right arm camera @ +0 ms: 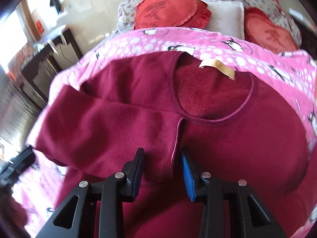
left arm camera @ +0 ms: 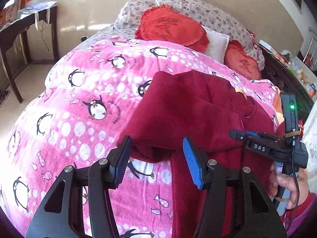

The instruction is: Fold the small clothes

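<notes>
A dark red fleece top (right arm camera: 237, 134) lies on the pink penguin blanket (left arm camera: 79, 103). Its round neckline with a tan label (right arm camera: 218, 68) faces up. One sleeve (right arm camera: 111, 127) is folded across the front, its cuff edge near the neckline. My right gripper (right arm camera: 162, 164) is open, its jaws on either side of the sleeve cuff, low over the cloth. My left gripper (left arm camera: 156, 154) is open just above the top's (left arm camera: 188, 107) left edge, holding nothing. The right gripper's body (left arm camera: 277, 148) shows in the left wrist view, held in a hand.
Two red heart cushions (left arm camera: 172, 27) (left arm camera: 243, 61), a white pillow (left arm camera: 217, 43) and floral pillows (left arm camera: 208, 13) lie at the bed's head. A dark wooden desk (left arm camera: 23, 35) stands left of the bed. A cluttered surface (left arm camera: 299, 73) lies to the right.
</notes>
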Available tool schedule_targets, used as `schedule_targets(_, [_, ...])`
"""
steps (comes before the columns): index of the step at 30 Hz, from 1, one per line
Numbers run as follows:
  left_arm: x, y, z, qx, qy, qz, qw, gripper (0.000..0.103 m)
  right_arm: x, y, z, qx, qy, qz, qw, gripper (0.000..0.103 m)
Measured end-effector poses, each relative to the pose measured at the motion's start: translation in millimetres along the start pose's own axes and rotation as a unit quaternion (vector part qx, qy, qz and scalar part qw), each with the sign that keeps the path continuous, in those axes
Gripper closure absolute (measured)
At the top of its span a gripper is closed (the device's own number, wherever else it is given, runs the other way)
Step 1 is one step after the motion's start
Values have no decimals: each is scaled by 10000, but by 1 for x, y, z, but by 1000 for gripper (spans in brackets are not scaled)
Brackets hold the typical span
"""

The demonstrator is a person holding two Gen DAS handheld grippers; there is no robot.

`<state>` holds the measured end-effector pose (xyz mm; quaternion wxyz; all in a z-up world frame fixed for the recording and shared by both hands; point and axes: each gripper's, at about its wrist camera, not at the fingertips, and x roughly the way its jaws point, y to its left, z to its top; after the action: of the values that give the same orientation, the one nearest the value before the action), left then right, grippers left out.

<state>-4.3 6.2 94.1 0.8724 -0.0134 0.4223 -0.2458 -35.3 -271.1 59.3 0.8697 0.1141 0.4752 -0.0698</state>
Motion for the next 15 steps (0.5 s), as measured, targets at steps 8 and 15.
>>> schedule_targets(8, [-4, 9, 9, -276, -140, -17, 9995, 50, -91, -44, 2, 287, -1031, -45, 9943, 103])
schedule_targets(15, [3, -6, 3, -143, -61, -43, 9999, 49, -125, -99, 6, 812, -1097, 165, 9905, 102])
